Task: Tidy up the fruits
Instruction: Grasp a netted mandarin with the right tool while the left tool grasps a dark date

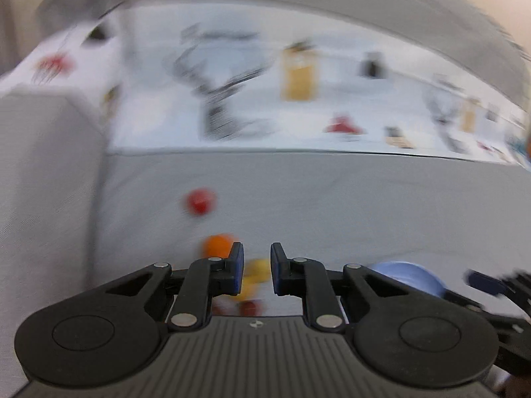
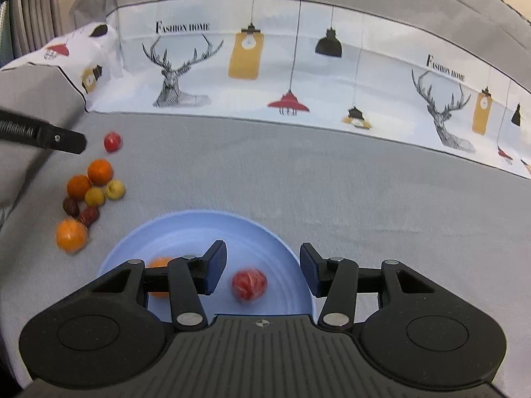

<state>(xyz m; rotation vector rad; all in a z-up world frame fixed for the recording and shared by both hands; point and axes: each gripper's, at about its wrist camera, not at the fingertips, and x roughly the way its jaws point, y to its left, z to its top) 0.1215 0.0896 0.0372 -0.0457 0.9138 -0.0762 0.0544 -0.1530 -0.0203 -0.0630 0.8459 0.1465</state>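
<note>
My right gripper [image 2: 262, 273] is open above a light blue plate [image 2: 186, 232], which holds a red fruit [image 2: 249, 283] between the fingers and an orange [image 2: 159, 263] behind the left finger. Left of the plate lies a cluster of fruits: oranges [image 2: 99, 171], yellow fruits [image 2: 114, 189], dark red fruits [image 2: 89, 215] and a lone red fruit [image 2: 113, 142]. The left gripper's finger [image 2: 63, 141] shows over them. The left wrist view is blurred: my left gripper [image 1: 257, 272] is open and empty above a yellow fruit [image 1: 257, 270], with an orange [image 1: 215, 245] and a red fruit [image 1: 200, 200] beyond.
Everything lies on a grey sofa seat [image 2: 332, 185]. A printed cushion cover with deer and lamps [image 2: 265, 66] runs along the back. A grey armrest [image 1: 43, 165] rises on the left. The blue plate's edge [image 1: 411, 273] shows at the right of the left wrist view.
</note>
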